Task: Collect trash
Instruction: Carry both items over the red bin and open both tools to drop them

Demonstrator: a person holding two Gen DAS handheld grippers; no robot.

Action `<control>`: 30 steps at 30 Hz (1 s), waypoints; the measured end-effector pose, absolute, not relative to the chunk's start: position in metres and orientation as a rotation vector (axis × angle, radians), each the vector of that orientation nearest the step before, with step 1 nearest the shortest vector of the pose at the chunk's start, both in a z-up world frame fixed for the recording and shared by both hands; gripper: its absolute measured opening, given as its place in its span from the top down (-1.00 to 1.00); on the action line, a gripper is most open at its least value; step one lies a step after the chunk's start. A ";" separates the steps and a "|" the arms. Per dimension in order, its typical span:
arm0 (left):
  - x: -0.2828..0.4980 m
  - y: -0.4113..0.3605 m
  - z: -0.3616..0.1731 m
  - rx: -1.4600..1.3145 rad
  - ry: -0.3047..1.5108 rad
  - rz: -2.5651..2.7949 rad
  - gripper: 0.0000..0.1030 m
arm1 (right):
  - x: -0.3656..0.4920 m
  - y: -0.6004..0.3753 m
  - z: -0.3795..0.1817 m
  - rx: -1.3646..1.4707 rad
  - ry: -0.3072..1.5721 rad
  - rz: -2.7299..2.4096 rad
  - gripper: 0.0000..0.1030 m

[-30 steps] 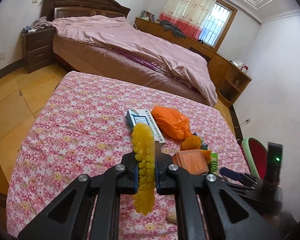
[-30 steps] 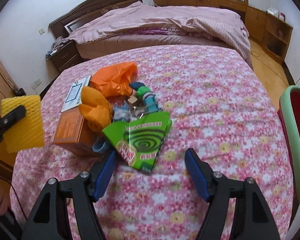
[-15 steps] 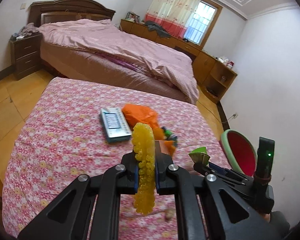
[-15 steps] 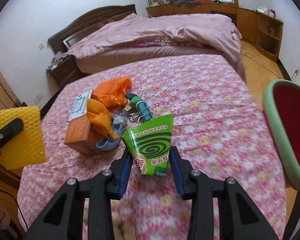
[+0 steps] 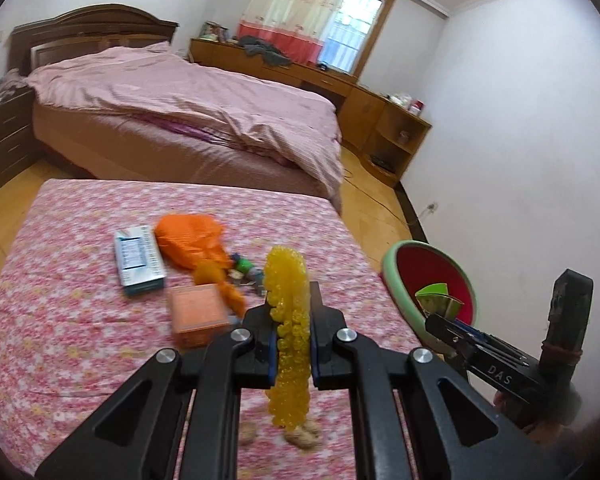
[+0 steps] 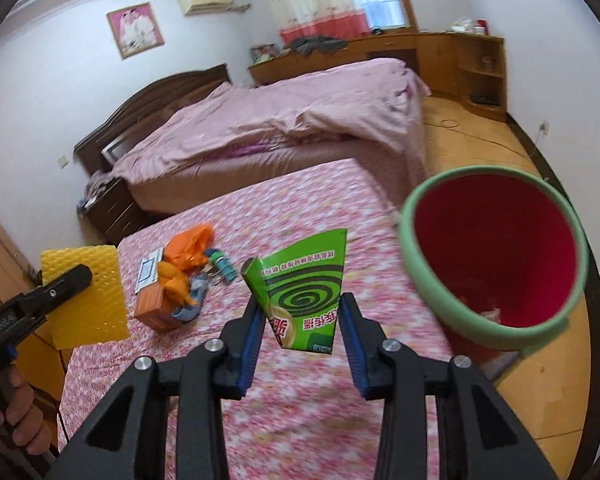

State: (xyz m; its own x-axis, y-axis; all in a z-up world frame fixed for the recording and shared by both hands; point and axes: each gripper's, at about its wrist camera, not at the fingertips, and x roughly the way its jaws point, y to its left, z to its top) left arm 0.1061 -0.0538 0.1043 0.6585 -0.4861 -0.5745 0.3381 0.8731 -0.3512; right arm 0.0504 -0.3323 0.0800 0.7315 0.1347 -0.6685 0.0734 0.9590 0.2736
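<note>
My left gripper [image 5: 291, 344] is shut on a yellow bubble-wrap sheet [image 5: 289, 320], held above the flowered table [image 5: 60, 320]; the sheet also shows in the right wrist view [image 6: 86, 296]. My right gripper [image 6: 300, 340] is shut on a green mosquito-coil box [image 6: 306, 292], lifted above the table's right side, left of the red bin with a green rim [image 6: 496, 256]. In the left wrist view the box [image 5: 436, 300] shows in front of the bin [image 5: 428, 268]. A pile remains on the table: orange bag [image 5: 190, 240], orange box [image 5: 198, 312], blue-white box [image 5: 138, 254].
A large bed with a pink cover [image 5: 180, 100] stands beyond the table. Wooden cabinets [image 5: 384, 128] line the far wall. A nightstand [image 5: 4, 136] is at the left. Two nut shells [image 5: 304, 436] lie on the table below my left gripper.
My right gripper closed on the green box, lifted it off the table and carried it right toward the bin. My left gripper rose and swung right with the yellow sheet.
</note>
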 end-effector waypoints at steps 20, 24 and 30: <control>0.128 -0.200 0.111 -0.105 0.751 -0.701 0.80 | 0.012 -0.453 0.093 0.401 0.661 -0.161 0.22; 0.139 -0.234 0.101 -0.096 0.782 -0.730 0.80 | 0.016 -0.476 0.086 0.429 0.658 -0.179 0.22; 0.153 -0.278 0.087 -0.064 0.816 -0.784 0.80 | 0.025 -0.502 0.070 0.470 0.673 -0.197 0.22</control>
